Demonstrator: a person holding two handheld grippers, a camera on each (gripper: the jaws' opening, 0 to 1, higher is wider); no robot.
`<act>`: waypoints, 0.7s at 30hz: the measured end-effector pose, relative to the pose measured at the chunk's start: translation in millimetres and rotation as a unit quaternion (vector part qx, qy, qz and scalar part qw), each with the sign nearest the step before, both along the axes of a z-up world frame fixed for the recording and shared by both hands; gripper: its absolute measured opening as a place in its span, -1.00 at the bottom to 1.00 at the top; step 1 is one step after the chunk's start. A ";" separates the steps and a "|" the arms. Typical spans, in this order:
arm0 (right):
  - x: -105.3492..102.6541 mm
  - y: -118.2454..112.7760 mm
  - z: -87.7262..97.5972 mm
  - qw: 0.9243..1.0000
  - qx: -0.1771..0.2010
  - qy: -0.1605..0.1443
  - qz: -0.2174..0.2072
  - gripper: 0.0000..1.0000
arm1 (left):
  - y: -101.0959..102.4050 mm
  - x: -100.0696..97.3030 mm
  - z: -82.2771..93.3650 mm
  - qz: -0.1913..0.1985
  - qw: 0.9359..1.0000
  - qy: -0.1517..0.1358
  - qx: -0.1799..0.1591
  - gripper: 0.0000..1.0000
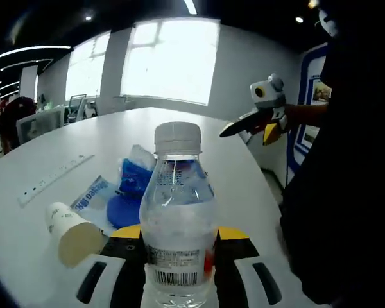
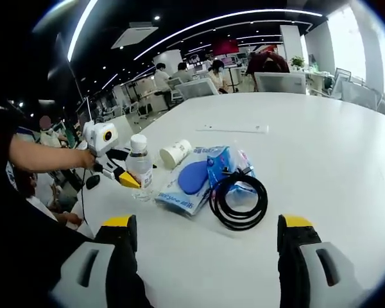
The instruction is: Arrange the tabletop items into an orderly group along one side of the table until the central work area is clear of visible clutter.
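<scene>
White and rounded, the bench (image 2: 321,135) is set in an open office with ceiling light strips, large windows and seated people at desks far behind.

In the left gripper view, a clear water bottle (image 1: 178,212) with a white cap is seen upright between the jaws of the left hand-held gripper (image 1: 178,269), whose yellow-tipped pads are pressed against its lower sides, so the bottle is held. Just ahead and left of that hand-held gripper, a paper cup (image 1: 72,232) is lying on its side. Directly beyond the bottle, a blue pouch (image 1: 125,202) is resting on printed plastic packets (image 1: 90,196). Farther ahead to the left, a white ruler (image 1: 54,178) is lying flat. The right hand-held gripper (image 1: 244,126) is seen raised ahead on the right, carried by a person in dark clothing.

In the right gripper view, the right hand-held gripper (image 2: 205,234) is shown with its jaws spread wide and nothing between them. Just ahead, between the jaws, a coiled black cable (image 2: 239,200) is lying partly on the packets (image 2: 199,186), beside the blue pouch (image 2: 192,177). Ahead to the left, the bottle (image 2: 140,168) is held by the left hand-held gripper (image 2: 129,178), with the paper cup (image 2: 176,154) just behind it. The ruler (image 2: 235,128) is placed well beyond.
</scene>
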State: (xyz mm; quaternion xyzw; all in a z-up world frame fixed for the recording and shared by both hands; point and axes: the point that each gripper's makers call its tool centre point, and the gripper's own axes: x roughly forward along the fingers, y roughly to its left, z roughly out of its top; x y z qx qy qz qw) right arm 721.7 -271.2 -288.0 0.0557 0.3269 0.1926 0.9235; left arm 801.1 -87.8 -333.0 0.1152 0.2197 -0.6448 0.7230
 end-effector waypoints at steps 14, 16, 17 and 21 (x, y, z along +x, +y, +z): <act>0.3 7.6 -2.8 1.000 0.004 0.005 0.000 0.70 | 6.4 -18.9 4.0 -0.015 1.000 0.002 -0.007 -0.22; 1.3 8.4 -1.9 1.000 0.004 0.003 0.001 0.68 | 7.8 -19.8 4.3 -0.014 1.000 0.006 -0.006 -0.23; 2.7 9.7 -0.8 1.000 0.005 0.000 0.002 0.67 | 8.7 -20.1 4.1 -0.015 1.000 0.006 -0.004 -0.23; 9.5 20.0 4.5 1.000 0.009 -0.011 0.014 0.61 | 8.8 -26.3 2.9 -0.028 1.000 0.003 0.006 -0.24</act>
